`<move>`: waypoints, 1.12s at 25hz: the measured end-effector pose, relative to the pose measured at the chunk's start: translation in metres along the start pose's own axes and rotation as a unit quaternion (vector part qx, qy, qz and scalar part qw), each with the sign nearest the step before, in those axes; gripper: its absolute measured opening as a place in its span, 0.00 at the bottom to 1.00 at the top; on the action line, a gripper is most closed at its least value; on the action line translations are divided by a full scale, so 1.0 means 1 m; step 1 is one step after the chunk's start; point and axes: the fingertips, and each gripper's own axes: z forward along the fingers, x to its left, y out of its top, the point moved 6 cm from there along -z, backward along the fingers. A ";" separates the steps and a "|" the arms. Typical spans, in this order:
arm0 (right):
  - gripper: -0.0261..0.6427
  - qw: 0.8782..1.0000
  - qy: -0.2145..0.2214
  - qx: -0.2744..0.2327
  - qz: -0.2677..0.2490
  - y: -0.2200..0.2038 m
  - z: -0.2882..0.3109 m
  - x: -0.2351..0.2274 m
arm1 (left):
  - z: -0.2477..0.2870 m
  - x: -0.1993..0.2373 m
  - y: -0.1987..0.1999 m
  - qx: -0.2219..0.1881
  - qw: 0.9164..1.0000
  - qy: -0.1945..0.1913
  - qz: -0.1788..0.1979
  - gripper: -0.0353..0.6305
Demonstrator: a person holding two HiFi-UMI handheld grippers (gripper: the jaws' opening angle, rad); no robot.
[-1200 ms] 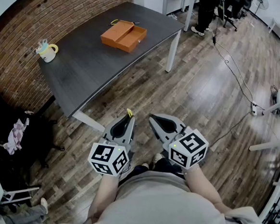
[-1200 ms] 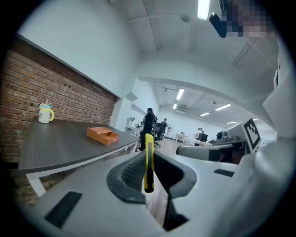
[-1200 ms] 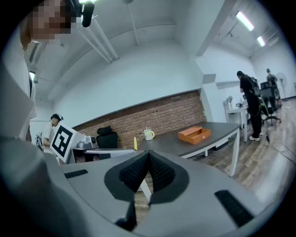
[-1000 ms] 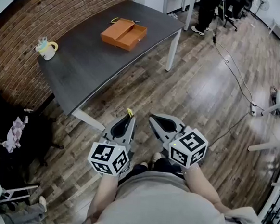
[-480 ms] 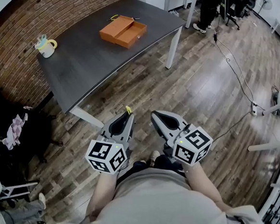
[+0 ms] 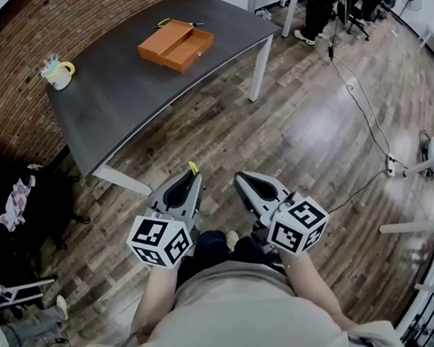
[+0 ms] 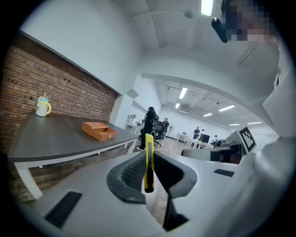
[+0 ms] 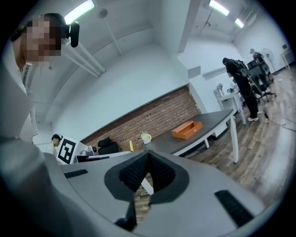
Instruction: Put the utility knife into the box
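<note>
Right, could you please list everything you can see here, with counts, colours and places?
Table: one, dark grey, along the brick wall.
Box: one, orange, on the table's far end.
Mug: one, cream with a yellow handle, on the table by the wall.
Knife: one, yellow, clamped between the left gripper's jaws.
Bystander: one, dark clothes, standing beyond the table.
Left gripper: one, grey, shut on the knife, held above the wood floor.
Right gripper: one, grey, jaws together and empty, beside the left one.
</note>
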 end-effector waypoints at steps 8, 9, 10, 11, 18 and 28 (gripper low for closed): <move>0.05 1.000 -0.001 -0.001 0.023 0.004 0.005 -0.026 | 0.017 0.002 -0.005 0.009 1.000 0.012 -0.002 0.15; 0.05 1.000 -0.001 0.000 0.025 0.005 0.008 -0.028 | 0.020 0.006 -0.005 0.010 1.000 0.014 -0.004 0.15; 0.05 1.000 -0.001 0.001 0.026 0.006 0.012 -0.030 | 0.023 0.010 -0.004 0.011 1.000 0.015 -0.005 0.15; 0.05 1.000 -0.001 0.002 0.027 0.008 0.017 -0.033 | 0.027 0.014 -0.003 0.013 1.000 0.015 -0.006 0.15; 0.05 0.999 -0.013 0.004 0.035 0.020 0.054 -0.067 | 0.071 0.052 0.002 0.031 0.999 0.001 -0.012 0.15; 0.05 1.000 -0.026 -0.001 0.017 0.078 0.145 -0.121 | 0.152 0.131 0.049 0.015 1.000 -0.010 -0.022 0.15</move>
